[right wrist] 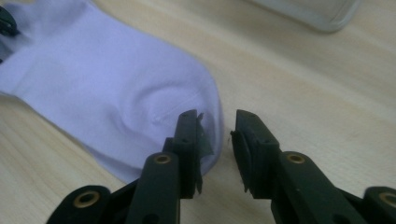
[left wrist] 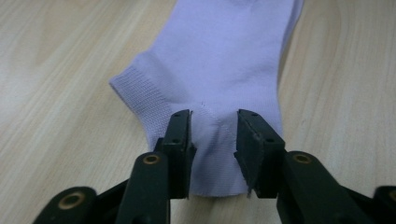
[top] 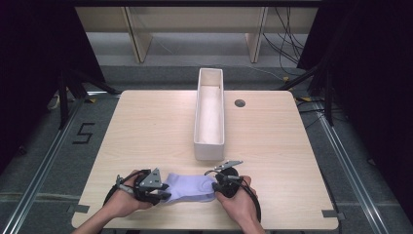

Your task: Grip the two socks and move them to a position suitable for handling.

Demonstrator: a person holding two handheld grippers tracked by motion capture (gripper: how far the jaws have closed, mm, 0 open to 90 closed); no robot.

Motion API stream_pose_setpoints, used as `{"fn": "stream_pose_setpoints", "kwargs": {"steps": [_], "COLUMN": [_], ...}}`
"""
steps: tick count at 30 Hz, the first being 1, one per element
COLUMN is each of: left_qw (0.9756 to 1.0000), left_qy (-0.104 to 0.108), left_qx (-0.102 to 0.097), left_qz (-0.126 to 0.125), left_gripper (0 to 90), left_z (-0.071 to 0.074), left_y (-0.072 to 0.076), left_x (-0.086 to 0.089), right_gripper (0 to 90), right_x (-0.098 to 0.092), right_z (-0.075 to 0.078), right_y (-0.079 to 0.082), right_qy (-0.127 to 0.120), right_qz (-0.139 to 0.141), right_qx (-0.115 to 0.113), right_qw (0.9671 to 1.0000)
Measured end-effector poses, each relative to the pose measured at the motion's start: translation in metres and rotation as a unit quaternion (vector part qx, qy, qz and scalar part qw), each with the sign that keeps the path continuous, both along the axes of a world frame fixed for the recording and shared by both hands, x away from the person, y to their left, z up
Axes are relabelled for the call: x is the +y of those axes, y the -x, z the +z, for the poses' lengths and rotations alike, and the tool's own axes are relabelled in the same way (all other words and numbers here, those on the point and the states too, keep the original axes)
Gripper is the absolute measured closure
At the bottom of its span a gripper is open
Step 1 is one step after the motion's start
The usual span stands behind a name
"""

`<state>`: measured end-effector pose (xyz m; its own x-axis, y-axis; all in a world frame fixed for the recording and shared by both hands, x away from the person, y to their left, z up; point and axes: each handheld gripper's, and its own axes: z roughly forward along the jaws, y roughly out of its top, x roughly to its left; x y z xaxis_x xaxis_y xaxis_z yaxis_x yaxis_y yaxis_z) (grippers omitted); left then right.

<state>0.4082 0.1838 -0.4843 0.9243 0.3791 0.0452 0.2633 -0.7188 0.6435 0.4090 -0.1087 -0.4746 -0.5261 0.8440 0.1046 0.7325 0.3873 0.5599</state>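
The sock (left wrist: 219, 60) is soft lavender knit cloth, matt, with a ribbed cuff and finer smooth weave elsewhere. The tabletop (top: 146, 131) is pale wood-grain laminate, smooth with a faint sheen. Each tool's jaws are matt black plastic with brass-coloured rivets. The long white bin (top: 210, 151) looks like smooth matt plastic.

One readable mark: black numeral "5" (top: 84, 133), taped or painted on grey floor (top: 44, 146) left of light wooden table (top: 146, 126), seen in high view. Large blocky digit, slightly slanted. No lettering legible on long white rectangular bin (top: 210, 146), pale lilac sock (top: 192, 187), or black grippers in any view. Table surface bare of print; dark round grommet carries no writing.
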Motion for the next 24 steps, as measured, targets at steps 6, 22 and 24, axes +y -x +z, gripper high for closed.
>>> {"fn": "stream_pose_setpoints", "kwargs": {"steps": [6,22,24], "left_qw": [0.9929,0.9749,0.9739], "left_qy": [0.078,0.145,0.148], "left_qx": [0.011,0.022,0.028], "left_qz": [0.089,0.168,0.169], "left_gripper": [47.2,36.7,37.8], "left_z": [0.01,0.014,0.013], "left_y": [0.004,0.01,0.011], "left_x": [0.017,0.041,0.042], "right_gripper": [63.4,62.1,63.4], "right_x": [-0.016,-0.045,-0.043], "right_z": [0.022,0.027,0.027], "right_y": [0.002,0.007,0.009], "right_qy": [-0.015,-0.022,-0.027], "right_qz": [-0.011,-0.047,-0.049], "right_qx": [-0.031,-0.03,-0.023], "right_qw": [0.9994,0.9982,0.9982]}}
